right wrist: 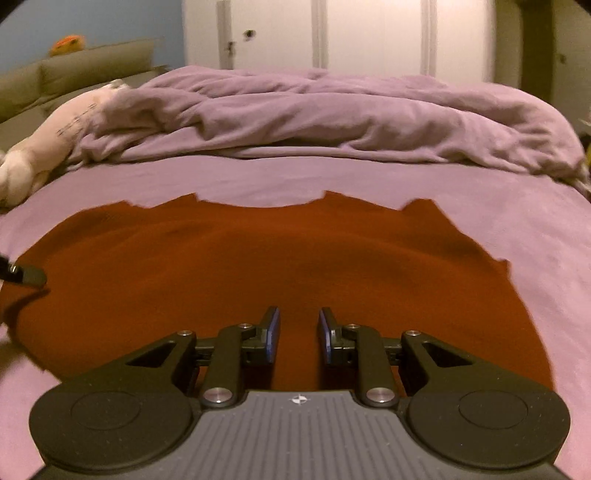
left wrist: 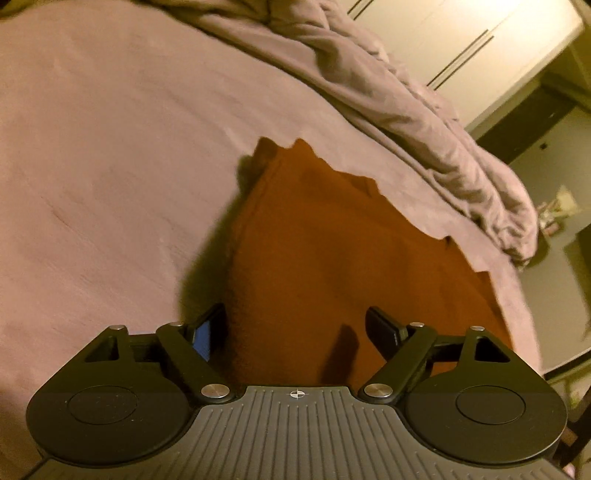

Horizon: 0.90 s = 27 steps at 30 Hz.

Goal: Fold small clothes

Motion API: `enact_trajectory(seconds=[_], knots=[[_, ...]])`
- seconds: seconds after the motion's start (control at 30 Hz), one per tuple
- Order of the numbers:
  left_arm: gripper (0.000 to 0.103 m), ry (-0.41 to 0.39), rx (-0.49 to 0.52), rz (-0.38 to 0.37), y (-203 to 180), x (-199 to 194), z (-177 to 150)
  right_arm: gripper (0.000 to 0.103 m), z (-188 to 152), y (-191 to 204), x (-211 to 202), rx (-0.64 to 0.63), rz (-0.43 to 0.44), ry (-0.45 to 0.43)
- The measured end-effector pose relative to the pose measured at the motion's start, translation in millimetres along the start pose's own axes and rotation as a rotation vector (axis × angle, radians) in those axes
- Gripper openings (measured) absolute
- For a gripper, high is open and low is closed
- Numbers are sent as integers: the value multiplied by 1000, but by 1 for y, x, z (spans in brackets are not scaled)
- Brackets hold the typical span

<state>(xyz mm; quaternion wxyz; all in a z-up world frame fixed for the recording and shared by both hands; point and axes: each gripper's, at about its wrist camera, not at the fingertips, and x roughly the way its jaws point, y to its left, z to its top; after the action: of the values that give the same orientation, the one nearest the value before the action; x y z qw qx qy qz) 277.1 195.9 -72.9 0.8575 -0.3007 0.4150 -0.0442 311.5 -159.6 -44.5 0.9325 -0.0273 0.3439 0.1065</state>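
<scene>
A rust-orange garment [right wrist: 258,266] lies spread flat on the purple bed sheet [right wrist: 332,177]. In the left wrist view the garment [left wrist: 332,258] stretches ahead with its left edge folded in layers. My left gripper [left wrist: 295,332] is wide open, just above the garment's near left edge, holding nothing. My right gripper [right wrist: 297,332] is open with a narrow gap, hovering over the garment's near middle, empty. A tip of the left gripper [right wrist: 27,275] shows at the far left of the right wrist view.
A crumpled purple duvet [right wrist: 332,114] is bunched across the far side of the bed, also in the left wrist view [left wrist: 424,122]. A pale plush toy [right wrist: 48,133] lies at the far left. White wardrobe doors [right wrist: 369,33] stand behind the bed.
</scene>
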Motion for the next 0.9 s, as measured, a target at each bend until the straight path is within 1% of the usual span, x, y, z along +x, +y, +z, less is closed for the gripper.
enact_trajectory(seconds=[0.03, 0.07, 0.13, 0.2, 0.23, 0.27, 0.3, 0.33, 0.37, 0.4, 0.43, 0.47, 0.5, 0.53, 0.67, 0.73, 0.8, 0.83, 0.87, 0.9], knots=[[86, 0, -16, -12, 3, 4, 1, 21, 1, -1, -5, 11, -5, 5], [88, -3, -24, -31, 5, 7, 2, 21, 0, -3, -9, 14, -8, 8], [93, -8, -54, -96, 10, 15, 8, 21, -2, -4, -16, 10, -7, 9], [93, -19, -94, -117, 10, 19, 12, 21, -5, 0, -22, -4, 13, 12], [88, -20, -97, -121, 8, 22, 14, 21, -7, 4, -24, -18, 24, 10], [80, -19, -94, -112, 6, 24, 15, 21, -10, 8, -27, -27, 27, 9], [76, -15, -90, -95, 4, 26, 16, 21, -12, 11, -28, -34, 26, 8], [67, -14, -88, -93, 3, 28, 18, 22, -14, 14, -29, -37, 26, 7], [53, -7, -88, -97, 4, 28, 19, 22, -15, 15, -29, -37, 24, 7], [45, 0, -99, -85, 6, 30, 21, 22, -16, 17, -29, -37, 25, 4], [35, 6, -121, -87, 10, 30, 23, 22, -16, 18, -30, -36, 30, 1], [24, 11, -152, -109, 15, 31, 24, 22, -15, 18, -31, -31, 35, 1], [21, 13, -185, -128, 18, 31, 25, 22, -14, 20, -31, -28, 40, -2], [20, 11, -202, -139, 20, 30, 26, 22, -14, 21, -32, -26, 48, -7], [19, -12, -180, -159, 15, 26, 26, 22, -14, 34, -29, -59, 30, -9], [19, -13, -196, -174, 17, 25, 27, 22, -16, 41, -27, -79, 44, -12], [20, -8, -202, -162, 19, 28, 26, 22, -21, 49, -22, -121, 38, -1], [22, 1, -205, -144, 19, 31, 26, 23, -23, 51, -20, -146, 33, 1], [27, 11, -208, -137, 20, 34, 24, 23, -24, 53, -19, -167, 29, -3], [29, 18, -211, -139, 21, 36, 24, 23, -24, 53, -20, -166, 30, -4]])
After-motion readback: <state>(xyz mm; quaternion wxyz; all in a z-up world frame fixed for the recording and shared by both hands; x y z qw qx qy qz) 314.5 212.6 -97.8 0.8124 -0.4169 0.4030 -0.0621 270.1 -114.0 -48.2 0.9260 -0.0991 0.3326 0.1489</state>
